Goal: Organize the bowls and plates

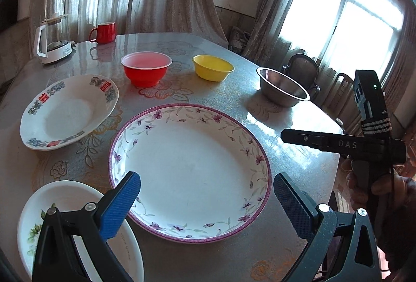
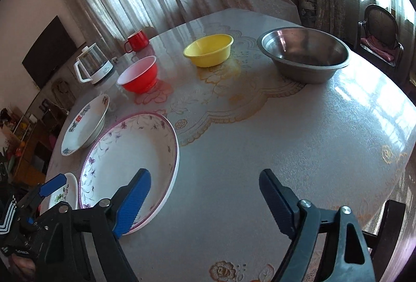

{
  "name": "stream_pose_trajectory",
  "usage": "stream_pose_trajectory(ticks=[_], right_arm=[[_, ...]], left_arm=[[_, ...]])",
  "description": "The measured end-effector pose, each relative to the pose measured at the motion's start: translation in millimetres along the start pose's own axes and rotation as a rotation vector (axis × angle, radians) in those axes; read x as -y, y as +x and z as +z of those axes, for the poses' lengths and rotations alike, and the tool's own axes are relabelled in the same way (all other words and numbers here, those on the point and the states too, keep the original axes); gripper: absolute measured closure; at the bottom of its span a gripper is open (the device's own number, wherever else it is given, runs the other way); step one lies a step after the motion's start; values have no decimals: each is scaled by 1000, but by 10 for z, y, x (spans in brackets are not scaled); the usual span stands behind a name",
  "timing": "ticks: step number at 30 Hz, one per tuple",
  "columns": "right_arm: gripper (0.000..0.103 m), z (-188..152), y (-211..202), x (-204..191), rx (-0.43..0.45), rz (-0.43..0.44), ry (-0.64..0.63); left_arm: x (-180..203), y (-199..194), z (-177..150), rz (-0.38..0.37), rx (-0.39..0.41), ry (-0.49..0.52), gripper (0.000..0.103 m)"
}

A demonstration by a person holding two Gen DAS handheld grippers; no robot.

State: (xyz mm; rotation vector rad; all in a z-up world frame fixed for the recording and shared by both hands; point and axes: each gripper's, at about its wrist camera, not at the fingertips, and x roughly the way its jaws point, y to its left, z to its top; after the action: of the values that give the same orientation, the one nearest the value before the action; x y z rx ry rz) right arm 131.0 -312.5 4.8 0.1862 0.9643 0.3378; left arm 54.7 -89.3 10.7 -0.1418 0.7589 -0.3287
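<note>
Curtains hang behind a round table [image 1: 228, 100] covered in a glossy flower-patterned cloth, with bright windows off to the right. Taking the table as a clock face in the left wrist view, the large purple-rimmed floral plate [image 1: 189, 170] lies near the centre, toward 6 o'clock. At 9 o'clock sits the white plate with red characters [image 1: 69, 111], its near edge just beside the floral plate. At 7 o'clock a small white plate with a green sprig [image 1: 78, 224] lies partly under the left gripper [image 1: 206, 206]. Toward 12 o'clock stand the red bowl [image 1: 146, 68] and the yellow bowl [image 1: 213, 67], apart from each other, and the steel bowl [image 1: 283, 87] sits at 2 o'clock near the table edge. At 11 o'clock stand a red mug [image 1: 103, 33] and a glass kettle [image 1: 53, 40].

The left gripper has its jaws wide apart over the near rim of the floral plate, with nothing clamped between the blue pads. The right gripper [image 2: 205, 200] also stands with jaws parted and empty above bare cloth, its left pad over the floral plate's right rim; whether it touches the rim I cannot tell
</note>
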Motion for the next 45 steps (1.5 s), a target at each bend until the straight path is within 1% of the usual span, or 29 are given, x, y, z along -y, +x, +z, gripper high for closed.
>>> stream_pose_trajectory(ticks=[1,2,3,5,7,12,16,18,19,21,24,26,30,32,35,39,41,45], right_arm=[[44,61,69,-9,-22,22,-34],[60,124,139,-38,-41,36,-75],[66,189,213,-71,-59,46,-121],[67,309,356,-145,-89,81,-210],[67,425,521,-226,-123,107,-289],[67,622,939,-474,-183,149,-465],[69,615,1238,-657,-258,202,-607],[70,604,1287,-760,-254,212,-684],[69,634,1309,-786,-269,222,-706],[72,680,1362,-826,-282,238,-756],[72,686,1380,-915,-283,238,-852],[72,691,1391,-967,-284,233,-895],[64,683,1439,-1095,-274,241,-956],[62,671,1432,-1140,-266,236,-991],[61,663,1434,-1128,-253,258,-1008],[61,646,1420,-1130,-247,254,-1002],[57,657,1435,-1111,-245,253,-989],[56,689,1440,-1025,-263,262,-945]], left_arm=[[27,-9,-2,13,17,-9,0],[47,-27,-6,27,38,-15,0],[70,-35,-15,43,47,-18,0],[104,-21,-35,89,24,-29,0],[127,-7,-69,163,9,-50,0],[106,-46,-203,263,4,-131,0],[104,-65,-305,311,11,-178,0],[100,-62,-372,303,5,-212,0],[102,-63,-401,299,8,-229,0],[94,-42,-438,296,5,-254,0],[105,-9,-459,295,1,-266,1],[124,10,-461,283,-4,-271,1],[116,82,-502,266,-28,-286,1],[113,94,-521,265,-35,-282,1],[86,92,-506,241,-28,-287,1],[74,94,-484,213,-37,-283,2],[59,91,-473,189,-40,-281,2],[26,78,-473,143,-42,-291,3]])
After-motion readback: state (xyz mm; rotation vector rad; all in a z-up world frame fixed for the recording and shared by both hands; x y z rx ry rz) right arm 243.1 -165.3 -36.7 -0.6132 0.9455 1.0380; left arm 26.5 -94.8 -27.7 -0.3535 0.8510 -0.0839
